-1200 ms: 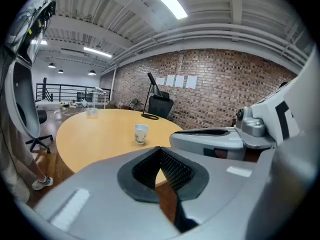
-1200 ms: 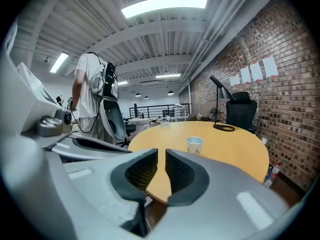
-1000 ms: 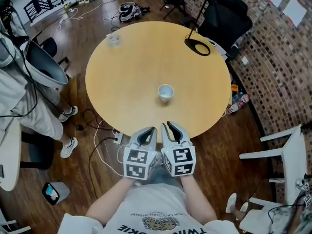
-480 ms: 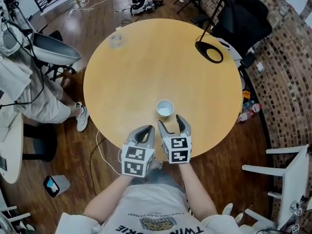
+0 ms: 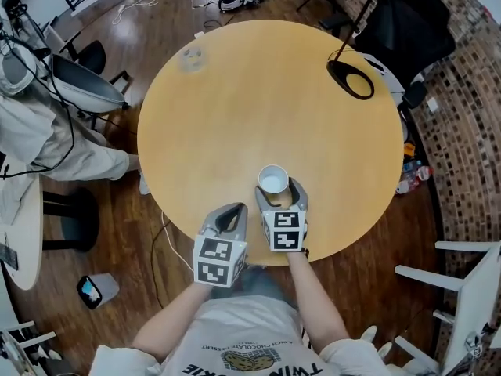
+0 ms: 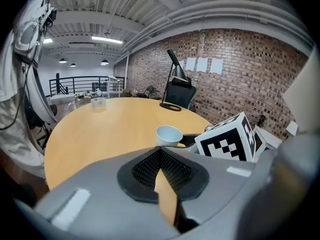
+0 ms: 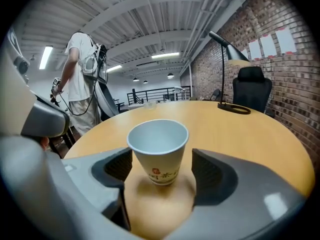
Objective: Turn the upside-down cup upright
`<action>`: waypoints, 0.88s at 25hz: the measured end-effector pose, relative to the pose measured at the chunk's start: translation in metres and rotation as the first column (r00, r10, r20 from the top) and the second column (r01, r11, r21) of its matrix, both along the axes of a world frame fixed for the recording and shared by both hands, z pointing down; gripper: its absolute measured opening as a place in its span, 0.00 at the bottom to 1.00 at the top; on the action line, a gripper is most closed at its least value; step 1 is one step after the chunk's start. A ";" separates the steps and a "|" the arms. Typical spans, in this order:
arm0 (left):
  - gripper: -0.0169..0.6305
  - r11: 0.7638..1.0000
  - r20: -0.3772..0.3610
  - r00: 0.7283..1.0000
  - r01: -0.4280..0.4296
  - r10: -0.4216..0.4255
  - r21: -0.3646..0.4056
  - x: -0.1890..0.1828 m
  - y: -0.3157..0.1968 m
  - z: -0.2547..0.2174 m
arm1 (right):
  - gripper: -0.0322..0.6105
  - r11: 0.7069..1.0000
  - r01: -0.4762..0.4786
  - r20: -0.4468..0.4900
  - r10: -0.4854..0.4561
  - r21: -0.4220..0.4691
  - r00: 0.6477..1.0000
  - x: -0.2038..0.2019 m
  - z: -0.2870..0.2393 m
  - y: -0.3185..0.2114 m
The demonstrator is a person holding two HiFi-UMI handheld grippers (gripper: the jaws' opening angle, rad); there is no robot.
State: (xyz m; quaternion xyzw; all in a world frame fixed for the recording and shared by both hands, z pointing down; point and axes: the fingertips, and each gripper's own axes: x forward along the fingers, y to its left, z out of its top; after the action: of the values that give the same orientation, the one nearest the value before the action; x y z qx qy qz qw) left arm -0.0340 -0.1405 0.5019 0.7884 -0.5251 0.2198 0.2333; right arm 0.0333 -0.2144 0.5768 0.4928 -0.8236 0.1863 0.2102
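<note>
A white paper cup [image 5: 273,180] with red print stands on the round wooden table [image 5: 235,92] near its front edge, its open mouth up. My right gripper [image 5: 280,193] has just been opening its jaws and they now stand one on each side of the cup. The right gripper view shows the cup [image 7: 158,151] between the pads with a gap on both sides of it, so the right gripper [image 7: 157,173] is open. My left gripper [image 5: 232,214] hovers at the table's edge, left of the right one, shut and empty. From the left gripper [image 6: 161,154] the cup [image 6: 168,134] lies ahead and slightly right.
A desk lamp with a black ring base [image 5: 350,79] stands at the table's far right and a small clear cup [image 5: 190,57] at the far left. A black office chair [image 5: 407,22] is behind the table. A person [image 5: 47,131] stands at the left, with cables on the floor.
Both grippers have moved forward onto the table. The right gripper's jaws have opened and now stand on either side of the cup. The cup has not moved on the table.
</note>
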 end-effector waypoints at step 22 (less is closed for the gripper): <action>0.03 0.996 -0.033 0.996 -0.088 0.088 -0.010 -0.013 -0.012 0.005 | 0.57 0.834 -0.163 0.553 0.483 -0.527 0.679 0.006 0.008 0.014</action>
State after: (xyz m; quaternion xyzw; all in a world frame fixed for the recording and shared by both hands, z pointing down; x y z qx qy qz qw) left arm -0.0475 -0.1523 0.5073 0.8130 -0.4846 0.2200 0.2365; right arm 0.0393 -0.2006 0.5846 0.4739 -0.6755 0.5640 -0.0310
